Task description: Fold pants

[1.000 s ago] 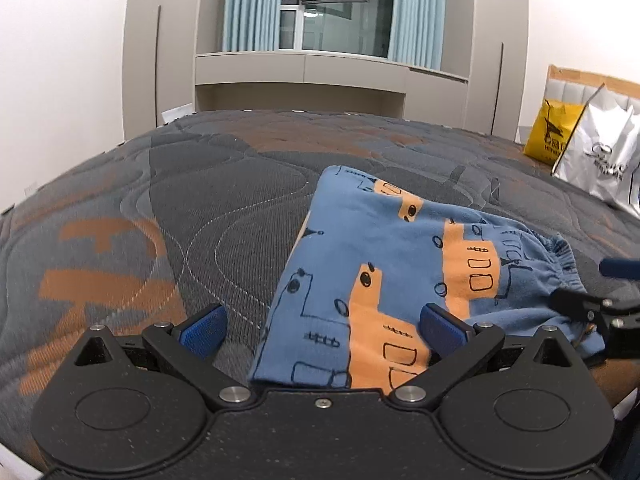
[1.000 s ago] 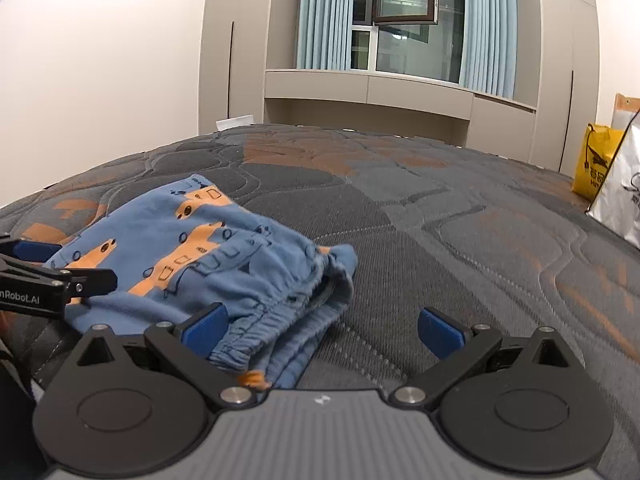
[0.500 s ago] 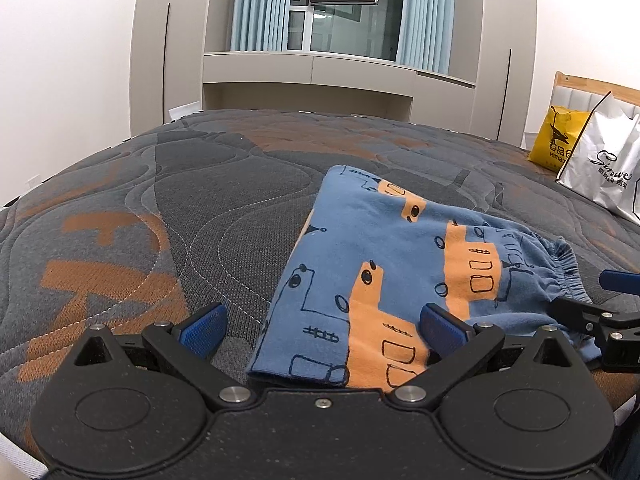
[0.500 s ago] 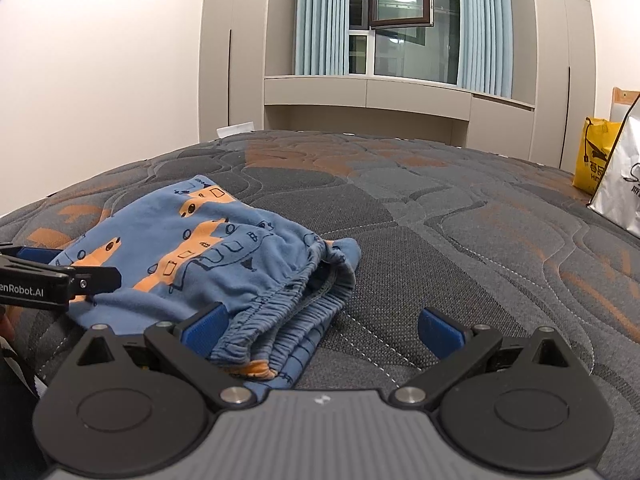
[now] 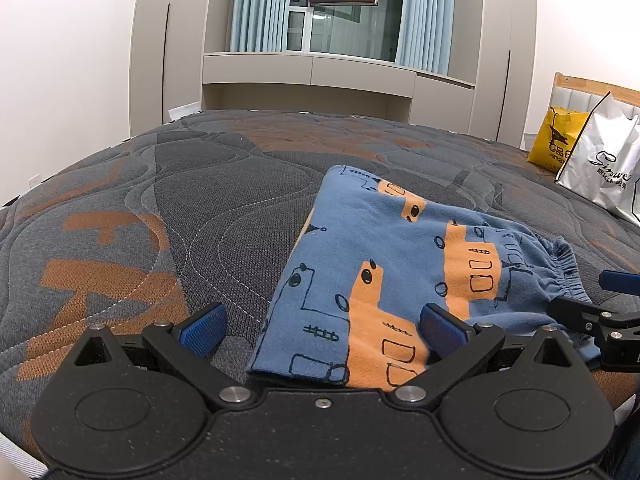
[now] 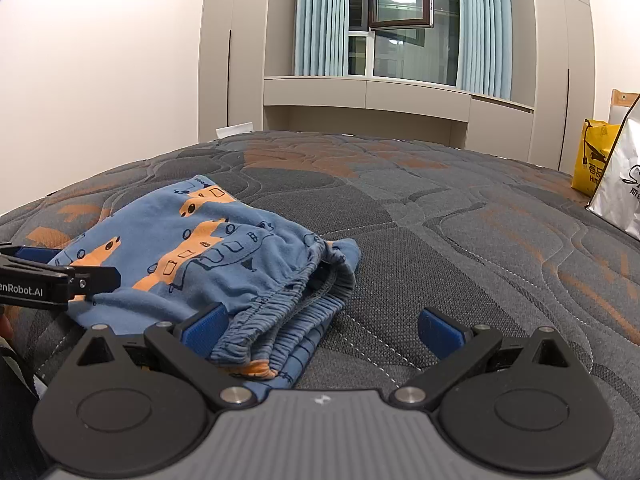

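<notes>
Blue children's pants (image 5: 384,264) with orange truck prints lie folded in a compact stack on the grey and orange quilted bed (image 5: 200,208). My left gripper (image 5: 322,326) is open and empty, just short of the stack's near folded edge. My right gripper (image 6: 324,326) is open and empty, at the elastic waistband end (image 6: 280,320) of the pants (image 6: 192,248). Each gripper shows at the side of the other's view: the right one in the left wrist view (image 5: 592,312), the left one in the right wrist view (image 6: 60,276).
A yellow bag (image 5: 554,146) and a white shopping bag (image 5: 604,168) stand at the bed's far right by the headboard. Cabinets and a curtained window (image 5: 344,12) are behind the bed. The bed's near edge runs just below the grippers.
Both grippers have tilted upward and drawn back slightly from the pants. The pants have not moved, and both grippers stay open.
</notes>
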Demonstrator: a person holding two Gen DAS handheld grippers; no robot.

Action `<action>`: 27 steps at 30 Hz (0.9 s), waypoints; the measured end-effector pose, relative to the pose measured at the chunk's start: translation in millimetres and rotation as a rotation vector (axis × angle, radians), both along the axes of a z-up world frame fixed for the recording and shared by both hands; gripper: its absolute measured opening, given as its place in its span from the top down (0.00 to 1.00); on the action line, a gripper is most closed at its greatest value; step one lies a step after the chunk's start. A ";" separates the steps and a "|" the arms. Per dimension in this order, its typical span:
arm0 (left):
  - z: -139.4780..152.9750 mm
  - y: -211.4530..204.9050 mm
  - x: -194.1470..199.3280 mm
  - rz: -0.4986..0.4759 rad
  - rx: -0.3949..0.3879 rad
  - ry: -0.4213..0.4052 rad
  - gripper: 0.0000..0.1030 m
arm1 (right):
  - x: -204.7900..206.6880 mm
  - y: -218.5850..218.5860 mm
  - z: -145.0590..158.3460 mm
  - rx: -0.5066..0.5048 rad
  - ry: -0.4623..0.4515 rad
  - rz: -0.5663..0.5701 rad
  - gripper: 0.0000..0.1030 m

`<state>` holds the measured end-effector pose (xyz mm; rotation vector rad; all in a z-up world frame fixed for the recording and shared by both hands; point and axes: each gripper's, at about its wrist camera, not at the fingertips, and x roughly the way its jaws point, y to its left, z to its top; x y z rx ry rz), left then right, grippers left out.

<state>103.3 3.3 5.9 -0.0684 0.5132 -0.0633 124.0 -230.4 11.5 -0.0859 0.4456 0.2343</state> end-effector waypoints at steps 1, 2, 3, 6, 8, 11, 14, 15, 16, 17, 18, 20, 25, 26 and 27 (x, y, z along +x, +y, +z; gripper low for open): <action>0.0 0.0 0.1 -0.001 0.000 0.000 0.01 | 0.0 0.0 0.0 0.001 0.000 0.000 0.00; 0.3 -0.1 0.1 -0.001 0.000 0.001 0.00 | -0.1 0.1 0.0 0.001 0.000 0.000 0.00; 0.3 -0.1 0.1 -0.002 0.000 0.001 0.01 | -0.2 0.4 0.0 0.003 0.000 0.000 0.00; 1.1 -0.2 0.1 -0.005 0.003 0.001 0.00 | -0.5 -0.2 -0.2 0.010 0.001 0.000 0.00; 3.4 0.9 -0.2 -0.013 0.006 -0.005 0.00 | 0.0 -0.3 0.8 0.009 0.001 0.004 0.00; 12.4 7.4 -3.0 0.004 0.011 -0.056 0.01 | -0.6 -3.1 7.0 0.018 -0.014 0.019 0.00; 22.5 21.4 -0.6 0.041 -0.003 -0.106 0.00 | 0.6 -10.0 16.8 0.045 -0.057 0.024 0.00; 24.7 25.5 2.3 0.051 -0.002 -0.110 0.00 | 3.7 -12.8 20.0 0.056 -0.062 0.024 0.00; 26.1 28.5 5.4 0.063 0.001 -0.110 0.00 | 7.5 -14.9 22.3 0.069 -0.059 0.025 0.00; 28.2 30.0 8.0 0.070 0.003 -0.109 0.00 | 11.2 -16.4 23.8 0.083 -0.052 0.025 0.00; 29.4 31.8 11.0 0.072 0.002 -0.107 0.00 | 17.2 -18.9 25.2 0.107 -0.037 0.029 0.00; 30.7 34.9 17.3 0.065 -0.013 -0.098 0.01 | 27.4 -21.7 26.2 0.151 -0.010 0.044 0.00; 26.0 33.0 34.5 0.022 -0.087 -0.037 0.01 | 68.1 -24.1 22.2 0.276 0.126 0.114 0.00; 24.2 31.5 37.8 0.008 -0.104 -0.021 0.00 | 75.9 -24.2 19.6 0.302 0.165 0.125 0.00; 21.2 29.7 40.0 -0.004 -0.117 -0.008 0.00 | 85.2 -25.6 16.2 0.343 0.220 0.134 0.00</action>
